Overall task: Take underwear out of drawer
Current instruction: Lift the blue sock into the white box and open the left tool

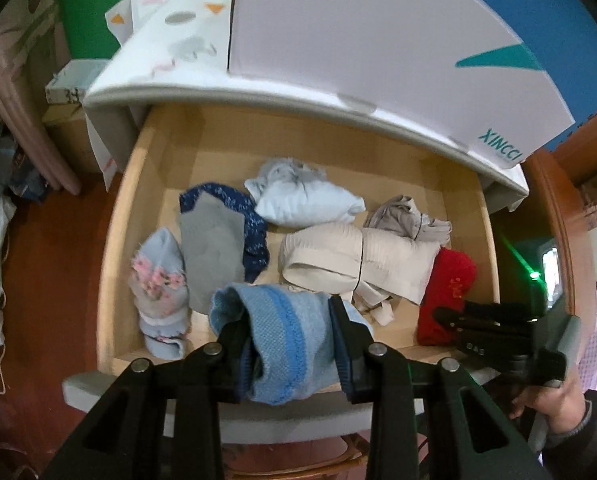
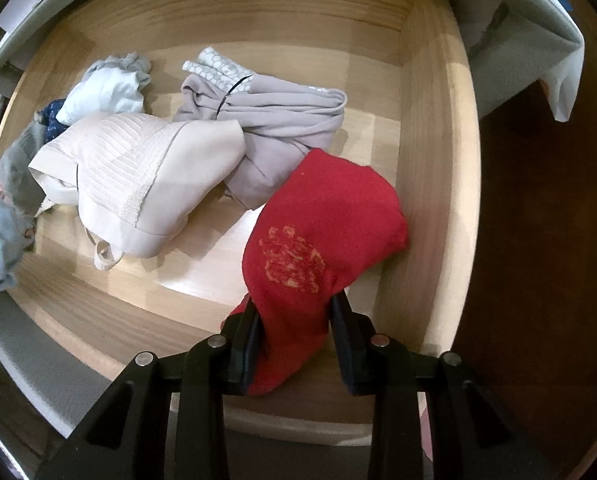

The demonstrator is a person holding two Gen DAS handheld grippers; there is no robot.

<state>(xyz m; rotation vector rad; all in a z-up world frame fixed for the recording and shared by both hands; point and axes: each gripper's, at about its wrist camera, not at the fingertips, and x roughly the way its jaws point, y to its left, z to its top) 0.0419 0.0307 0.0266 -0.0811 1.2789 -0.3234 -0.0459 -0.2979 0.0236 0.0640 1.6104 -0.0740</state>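
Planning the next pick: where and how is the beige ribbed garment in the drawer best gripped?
Judging by its pose, pinch the beige garment at its thick folded middle, coming straight down from above. It lies flat on the drawer floor with open top, and loose straps at the near edge would slip.

Bare drawer (image 2: 438,120) floor at front centre; beige garment (image 2: 138,176) & red garment (image 2: 318,240) flank it

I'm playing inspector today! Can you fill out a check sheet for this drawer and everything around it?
Surface: open pale wooden drawer, under a white cabinet top.
Job's things: blue knitted garment; red fabric garment.
Clutter: cream ribbed piece, grey-lilac bundle, white bundle, grey and navy piece, floral piece.
Claws: left claw shut on blue garment; right claw shut on red garment.
Cables: nothing seen.
Surroundings: reddish floor.
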